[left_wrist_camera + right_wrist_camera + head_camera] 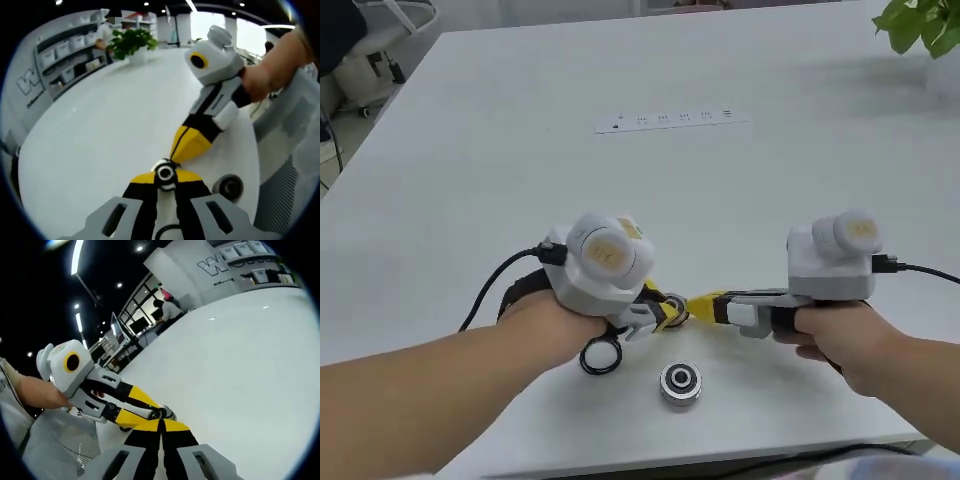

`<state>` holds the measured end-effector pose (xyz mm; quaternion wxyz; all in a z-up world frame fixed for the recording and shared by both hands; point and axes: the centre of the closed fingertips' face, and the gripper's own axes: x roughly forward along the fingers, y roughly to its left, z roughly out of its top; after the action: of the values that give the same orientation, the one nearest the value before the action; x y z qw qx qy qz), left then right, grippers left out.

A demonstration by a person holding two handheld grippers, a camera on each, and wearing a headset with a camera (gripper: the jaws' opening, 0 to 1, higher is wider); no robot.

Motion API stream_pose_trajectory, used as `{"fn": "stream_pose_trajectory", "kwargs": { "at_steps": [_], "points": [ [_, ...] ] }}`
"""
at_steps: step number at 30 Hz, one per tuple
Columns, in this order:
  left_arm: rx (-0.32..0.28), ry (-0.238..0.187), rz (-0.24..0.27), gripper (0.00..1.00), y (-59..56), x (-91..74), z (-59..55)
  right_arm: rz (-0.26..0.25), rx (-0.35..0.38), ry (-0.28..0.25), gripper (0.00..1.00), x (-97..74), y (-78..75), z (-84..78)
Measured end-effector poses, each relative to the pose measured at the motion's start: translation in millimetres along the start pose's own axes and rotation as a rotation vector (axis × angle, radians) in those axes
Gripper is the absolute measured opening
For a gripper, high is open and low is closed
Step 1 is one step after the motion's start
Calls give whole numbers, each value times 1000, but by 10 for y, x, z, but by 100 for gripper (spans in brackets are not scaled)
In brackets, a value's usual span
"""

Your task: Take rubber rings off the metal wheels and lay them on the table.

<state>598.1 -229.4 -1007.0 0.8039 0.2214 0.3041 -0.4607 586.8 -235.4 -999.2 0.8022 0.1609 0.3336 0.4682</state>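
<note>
- The left claw point(165, 176) is closed on a small metal wheel point(167, 413). It holds the wheel just above the worktop point(520, 150), near the front edge.
- The right claw point(161, 425) has its jaws together. Its yellow tips touch the rim of this wheel from the opposite side. Whether they pinch the rubber ring on it is too small to tell.
- To do this step well, I think the left claw should hold the wheel firmly and not let it turn. The right claw should catch only the rubber at the rim and peel it over one edge, not pull it straight away.
- A straight, hard pull may drag the wheel out of the grip, or the ring may snap back.
- It seems wise to keep both claws low, so that a slipped part does not fall far.
- The worktop is white, wide and smooth. Round parts can roll on it, so the ring should be laid flat.
- The room looks like an open office, with shelves of boxes point(65, 52) and a potted plant point(131, 42) at the far end of the worktop.
- A white power strip point(670, 120) lies well apart from the work.
- A second wheel point(680, 383) rests near the front edge, between the two hands. I cannot tell if it wears a ring.
- A loose black ring point(602, 355) lies flat just beside the left hand point(555, 320).
</note>
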Motion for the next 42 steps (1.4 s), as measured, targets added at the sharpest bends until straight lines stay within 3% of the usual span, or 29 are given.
{"fn": "stream_pose_trajectory", "kwargs": {
  "at_steps": [12, 14, 15, 22, 33, 37, 42],
  "points": [
    [-2, 2, 3, 13, -6, 0, 0, 21, 4, -3, 0, 20, -6, 17],
    [-1, 0, 1, 13, -18, 5, 5, 64, -5, -5, 0, 41, 91, 36],
    [-3, 0, 3, 13, -14, 2, 8, 44, -18, -2, 0, 39, 58, 45],
    [-4, -1, 3, 13, -19, -9, 14, 66, 21, -8, 0, 24, 36, 27],
    [-10, -4, 2, 13, -23, -12, 12, 137, 97, -8, 0, -24, 160, -10],
    [-11, -2, 2, 13, -23, -9, 12, 131, 88, -1, 0, -16, 158, -17],
    [-5, -10, 2, 13, -24, -6, 10, 84, 47, 12, 0, -7, 123, -36]
  ]
}}
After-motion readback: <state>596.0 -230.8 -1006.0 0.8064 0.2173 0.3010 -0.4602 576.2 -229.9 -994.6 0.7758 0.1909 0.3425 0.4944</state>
